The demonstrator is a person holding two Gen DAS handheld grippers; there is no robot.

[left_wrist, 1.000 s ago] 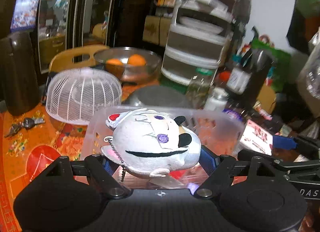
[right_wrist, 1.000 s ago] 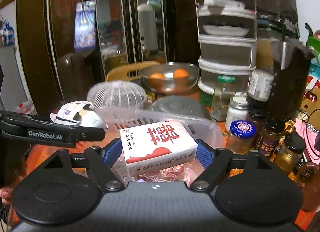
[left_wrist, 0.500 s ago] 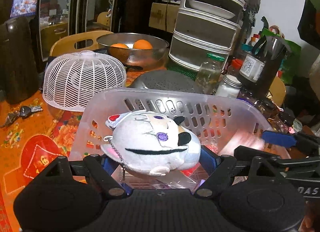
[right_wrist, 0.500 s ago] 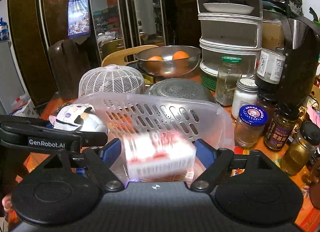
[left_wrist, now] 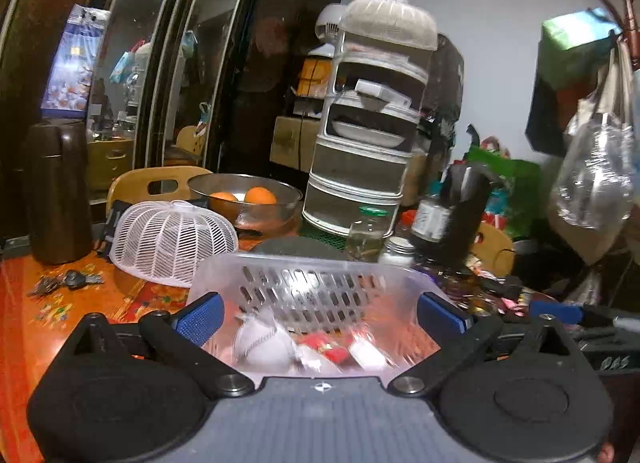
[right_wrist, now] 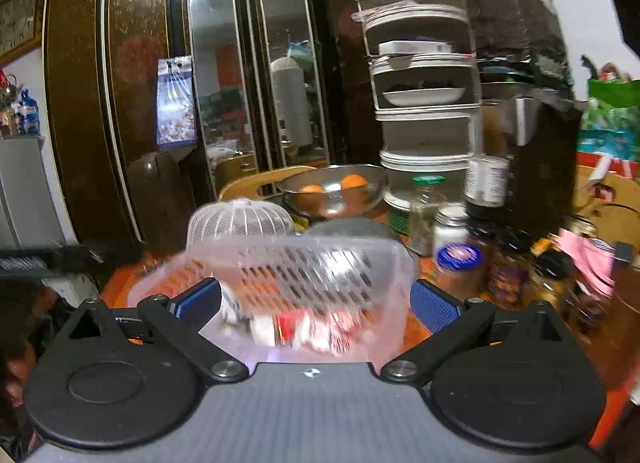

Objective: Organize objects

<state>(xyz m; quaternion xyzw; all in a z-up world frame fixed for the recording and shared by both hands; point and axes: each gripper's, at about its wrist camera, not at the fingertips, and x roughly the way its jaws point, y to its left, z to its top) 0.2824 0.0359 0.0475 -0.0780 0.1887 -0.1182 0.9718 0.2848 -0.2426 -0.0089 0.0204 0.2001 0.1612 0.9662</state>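
Observation:
A clear slotted plastic basket (left_wrist: 320, 263) stands on the orange table right in front of both grippers; it also shows in the right wrist view (right_wrist: 360, 247). The white plush toy (left_wrist: 260, 343) lies inside it at the left, blurred. The red-and-white tissue pack (right_wrist: 292, 327) lies inside among other red-and-white items, blurred. My left gripper (left_wrist: 320, 317) is open and empty just before the basket. My right gripper (right_wrist: 316, 303) is open and empty just before the basket. Its blue fingertip (left_wrist: 556, 311) shows at the right of the left wrist view.
Behind the basket are a white mesh food cover (left_wrist: 172, 239), a steel bowl with oranges (left_wrist: 244, 199), an overturned grey colander (right_wrist: 352, 229) and a tiered food cabinet (left_wrist: 368, 143). Jars (right_wrist: 456, 259) crowd the right. Keys (left_wrist: 64, 283) and a brown thermos (left_wrist: 56, 191) stand at the left.
My left gripper opened and let the plush toy fall into the basket. My right gripper opened and let the tissue pack fall in. Both grippers tilted up and drew back a little.

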